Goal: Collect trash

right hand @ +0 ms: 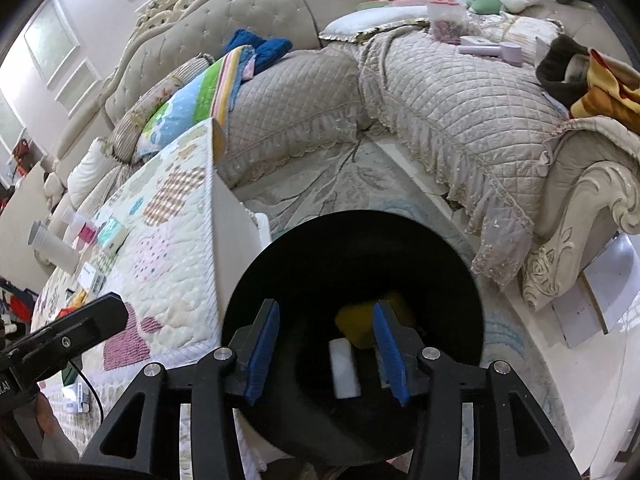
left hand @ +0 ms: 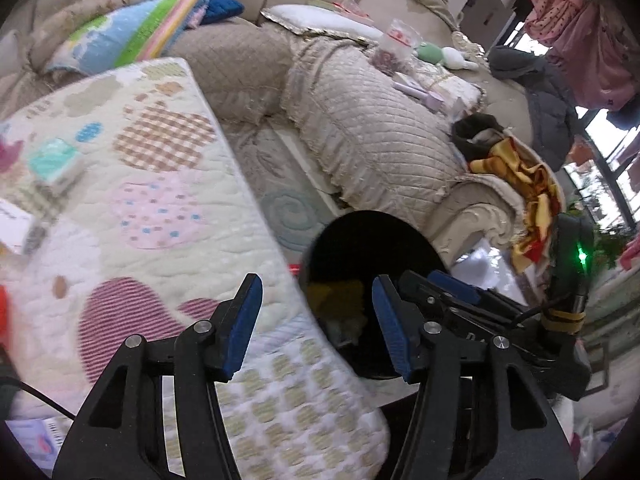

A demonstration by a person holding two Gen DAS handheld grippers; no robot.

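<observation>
While right gripper (right hand: 326,354) gapes, yellow trash (right hand: 360,322) lies below (inside bin (right hand: 360,236)).

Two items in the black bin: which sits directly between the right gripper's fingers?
The flat white block in the black round bin; the yellow crumpled piece lies further back, behind the blue right pad.

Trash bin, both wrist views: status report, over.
Left gripper open, empty, over table edge. Right gripper open, empty, above black bin. Yellow piece and white piece inside bin. Nothing blocking.
</observation>
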